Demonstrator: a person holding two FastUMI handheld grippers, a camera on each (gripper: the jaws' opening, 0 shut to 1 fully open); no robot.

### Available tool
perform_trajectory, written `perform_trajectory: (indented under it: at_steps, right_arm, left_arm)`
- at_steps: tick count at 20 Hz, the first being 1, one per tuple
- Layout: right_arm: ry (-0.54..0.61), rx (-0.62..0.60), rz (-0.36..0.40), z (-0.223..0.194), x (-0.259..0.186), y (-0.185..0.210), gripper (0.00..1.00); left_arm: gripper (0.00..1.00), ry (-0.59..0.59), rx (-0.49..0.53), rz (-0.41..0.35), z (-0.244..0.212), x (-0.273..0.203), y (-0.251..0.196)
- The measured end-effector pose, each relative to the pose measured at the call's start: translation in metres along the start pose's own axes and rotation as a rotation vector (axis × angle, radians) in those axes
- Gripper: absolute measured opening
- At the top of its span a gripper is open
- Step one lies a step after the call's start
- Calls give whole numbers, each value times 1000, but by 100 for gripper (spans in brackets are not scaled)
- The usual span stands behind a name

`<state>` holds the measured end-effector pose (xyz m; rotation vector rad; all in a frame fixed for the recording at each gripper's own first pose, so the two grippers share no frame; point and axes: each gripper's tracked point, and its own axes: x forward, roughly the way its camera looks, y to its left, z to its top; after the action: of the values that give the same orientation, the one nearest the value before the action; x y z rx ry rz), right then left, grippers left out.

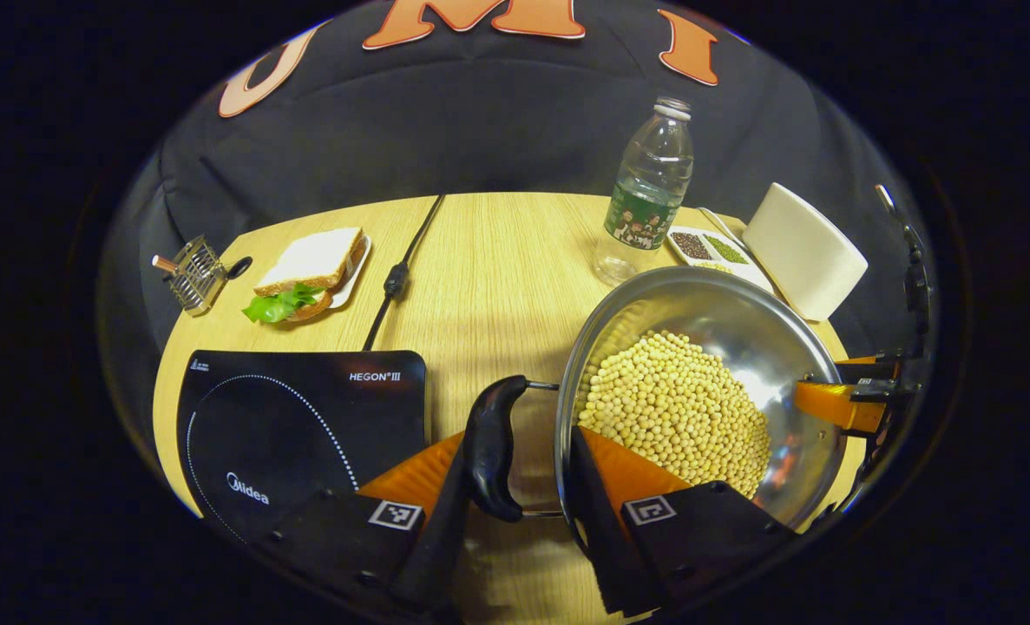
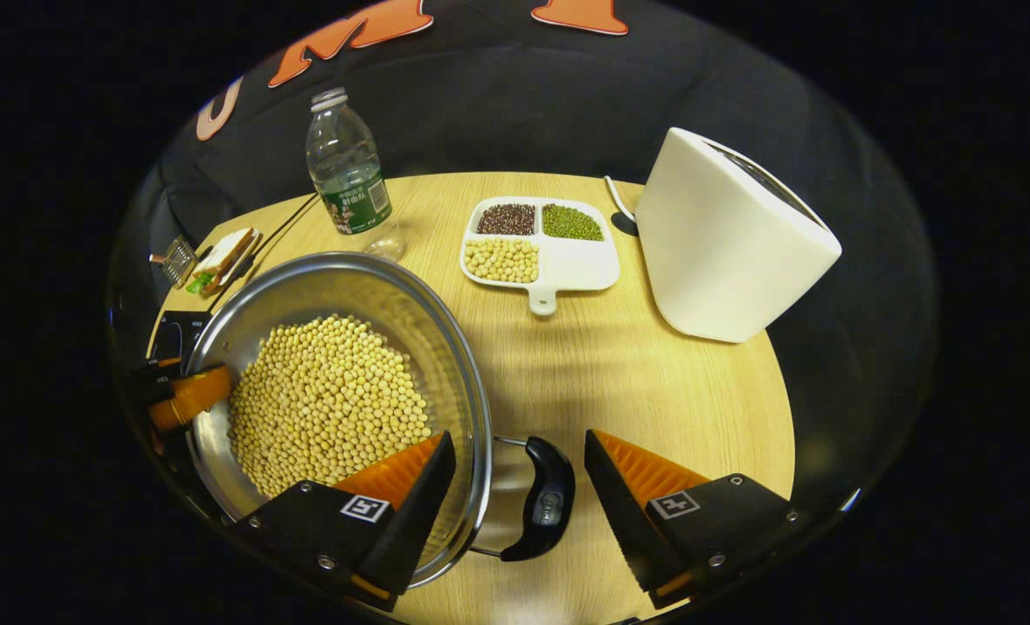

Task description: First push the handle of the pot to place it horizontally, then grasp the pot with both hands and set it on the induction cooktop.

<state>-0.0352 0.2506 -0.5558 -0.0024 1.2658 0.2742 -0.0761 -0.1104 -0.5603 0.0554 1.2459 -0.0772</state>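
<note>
Presently, in the left gripper view, the black glass induction cooktop (image 1: 298,425) is seen at the left of the round wooden table (image 1: 497,260), beside the steel pot of yellow soybeans (image 1: 697,391). The left gripper (image 1: 528,473) is spread wide, its fingers straddling the pot's black side handle (image 1: 493,447) and rim. In the right gripper view, the right gripper (image 2: 519,473) is likewise parted around the opposite black handle (image 2: 545,512).

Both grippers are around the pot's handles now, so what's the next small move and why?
Probably close both grippers. The left gripper straddles one black handle with its jaws open, and the right gripper straddles the other handle, also open. The pot of soybeans sits beside the induction cooktop, so it needs a firm hold before lifting.
</note>
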Motion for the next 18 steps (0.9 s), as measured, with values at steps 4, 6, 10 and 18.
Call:
perform_trajectory:
  at_steps: [4, 6, 10, 18]
  right_arm:
    - [17, 10, -3, -10, 6, 5, 80]
    - [33, 44, 7, -12, -1, 6, 78]
    - [11, 139, 39, -18, -4, 11, 61]
    - [-61, 114, 73, -4, -45, 35, 57]
  left_arm:
    - [65, -1, -3, 3, 0, 1, -1]
    - [65, 11, -4, 23, -2, -2, 0]
    - [64, 33, -36, 55, -3, -1, -6]
    - [63, -44, -22, 125, 10, -13, 3]
